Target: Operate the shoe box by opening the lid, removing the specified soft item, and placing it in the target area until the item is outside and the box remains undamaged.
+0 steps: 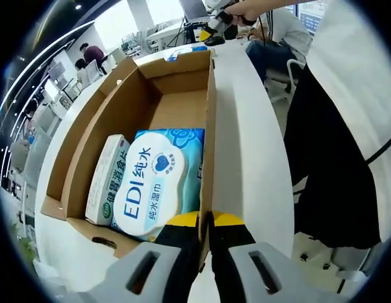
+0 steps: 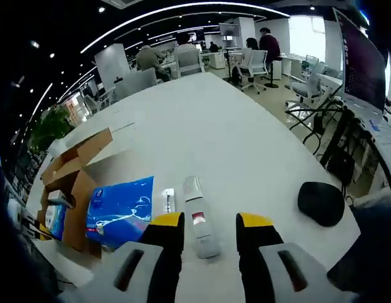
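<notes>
right gripper view: white table, office | right jaws open | left jaws clamp box wall

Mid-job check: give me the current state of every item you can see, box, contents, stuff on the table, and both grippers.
Shoe box: open, flaps out, on the white table.
Wipes pack: lying inside the box.
Green-lettered carton: inside the box, beside the wipes pack.
Left gripper: shut on the box's side wall.
Right gripper: open, above the table.
Blue packet: flat on the table, outside the box.
White tube: lying on the table between the jaws.
Black object: on the table.
</notes>
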A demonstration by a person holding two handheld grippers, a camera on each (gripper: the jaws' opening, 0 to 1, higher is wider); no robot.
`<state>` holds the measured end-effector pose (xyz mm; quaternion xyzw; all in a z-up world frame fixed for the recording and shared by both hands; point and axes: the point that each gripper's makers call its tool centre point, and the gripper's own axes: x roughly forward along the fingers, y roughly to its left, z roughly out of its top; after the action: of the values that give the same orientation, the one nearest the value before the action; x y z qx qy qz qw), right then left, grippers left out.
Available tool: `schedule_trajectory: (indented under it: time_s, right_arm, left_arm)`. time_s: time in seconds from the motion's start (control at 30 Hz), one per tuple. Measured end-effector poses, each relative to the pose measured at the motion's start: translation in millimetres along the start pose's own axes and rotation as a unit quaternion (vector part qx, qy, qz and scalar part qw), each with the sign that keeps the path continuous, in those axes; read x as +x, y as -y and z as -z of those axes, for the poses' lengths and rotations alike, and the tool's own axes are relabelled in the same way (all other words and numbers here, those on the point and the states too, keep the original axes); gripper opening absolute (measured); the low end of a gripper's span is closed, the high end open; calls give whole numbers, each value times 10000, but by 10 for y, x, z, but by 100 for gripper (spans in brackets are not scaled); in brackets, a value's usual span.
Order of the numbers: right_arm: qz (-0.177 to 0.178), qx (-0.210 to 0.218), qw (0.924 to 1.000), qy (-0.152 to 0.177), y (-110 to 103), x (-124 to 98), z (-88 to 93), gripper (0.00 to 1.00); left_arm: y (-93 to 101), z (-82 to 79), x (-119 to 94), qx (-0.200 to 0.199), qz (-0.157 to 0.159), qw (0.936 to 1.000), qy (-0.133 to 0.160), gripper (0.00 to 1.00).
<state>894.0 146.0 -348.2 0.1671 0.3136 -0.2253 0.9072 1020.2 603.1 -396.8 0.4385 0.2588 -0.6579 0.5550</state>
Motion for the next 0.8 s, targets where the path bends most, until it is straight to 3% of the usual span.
schedule_trajectory:
  time_s: [0.3, 0.5, 0.8]
  right_arm:
    - [-356, -143, 9983, 432, -297, -288, -180, 36]
    - [-396, -161, 9977, 528, -356, -396, -215, 38]
    - [-516, -185, 9959, 725, -462, -483, -256, 50]
  left_arm:
    - [-3, 13, 11, 9, 3, 10000, -15, 4]
    - [-2, 0, 0, 59, -52, 10000, 23, 5]
    - [-9, 11, 3, 88, -43, 9999, 48, 5]
